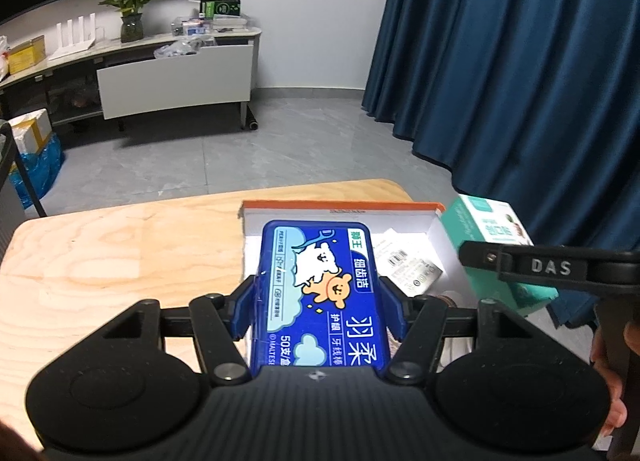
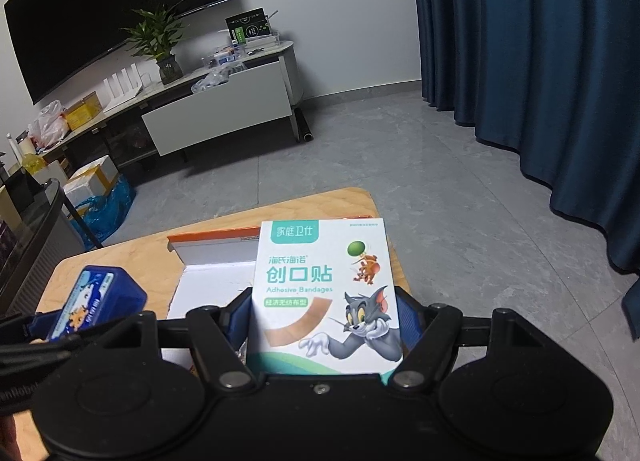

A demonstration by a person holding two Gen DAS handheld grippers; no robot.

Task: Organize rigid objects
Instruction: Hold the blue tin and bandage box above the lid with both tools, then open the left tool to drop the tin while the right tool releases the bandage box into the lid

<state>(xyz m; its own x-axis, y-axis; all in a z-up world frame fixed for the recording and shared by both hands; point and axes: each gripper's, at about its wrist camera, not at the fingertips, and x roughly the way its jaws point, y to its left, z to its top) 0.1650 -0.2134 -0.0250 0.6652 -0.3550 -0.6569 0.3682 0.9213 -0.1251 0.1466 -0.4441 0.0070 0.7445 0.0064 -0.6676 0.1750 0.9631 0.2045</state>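
Observation:
My left gripper (image 1: 318, 303) is shut on a blue dental floss box (image 1: 320, 293) with a cartoon bear, held above the orange-rimmed white tray box (image 1: 344, 207). My right gripper (image 2: 324, 321) is shut on a white adhesive bandage box (image 2: 324, 293) with a cat and mouse print, held above the same tray box (image 2: 212, 243). The bandage box also shows in the left wrist view (image 1: 496, 237) at the right, and the floss box in the right wrist view (image 2: 96, 299) at the left. White paper items (image 1: 412, 265) lie inside the tray.
The tray stands on a light wooden table (image 1: 100, 261) near its far right corner. Beyond it are grey floor, a blue curtain (image 1: 520, 61), and a TV console (image 1: 160, 73) with a plant and clutter.

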